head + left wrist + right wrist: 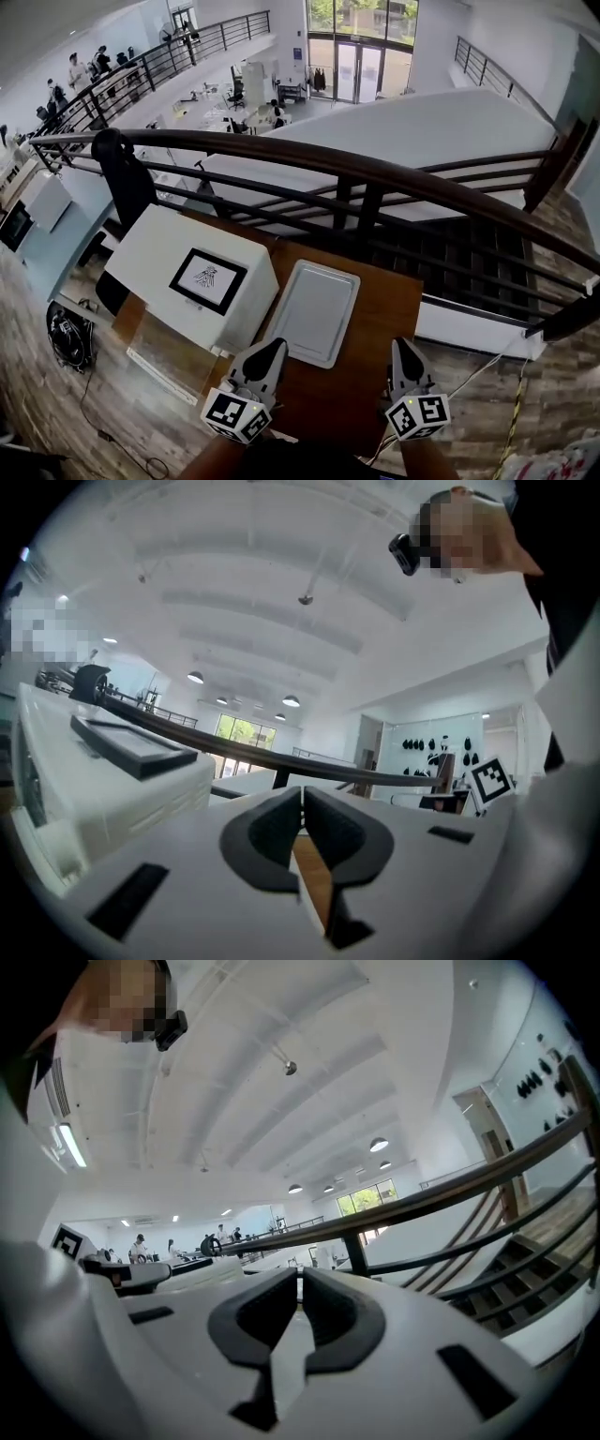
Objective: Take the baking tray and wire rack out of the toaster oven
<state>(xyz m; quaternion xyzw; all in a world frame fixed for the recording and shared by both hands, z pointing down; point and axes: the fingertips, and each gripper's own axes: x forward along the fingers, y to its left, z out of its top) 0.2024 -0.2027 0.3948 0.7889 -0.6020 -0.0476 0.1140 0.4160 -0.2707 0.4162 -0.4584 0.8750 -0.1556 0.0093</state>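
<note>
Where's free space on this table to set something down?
Bare wood lies right of the baking tray, to the table edge, and between the left gripper and right gripper. The toaster oven and its lowered door crowd the left.

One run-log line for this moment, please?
baking tray: on table, beside toaster oven | left gripper: shut, empty | right gripper: shut, empty

The baking tray is lying on the table, just right of the toaster oven, with the railing running behind. The left gripper and right gripper are hanging over the table's near edge.
</note>
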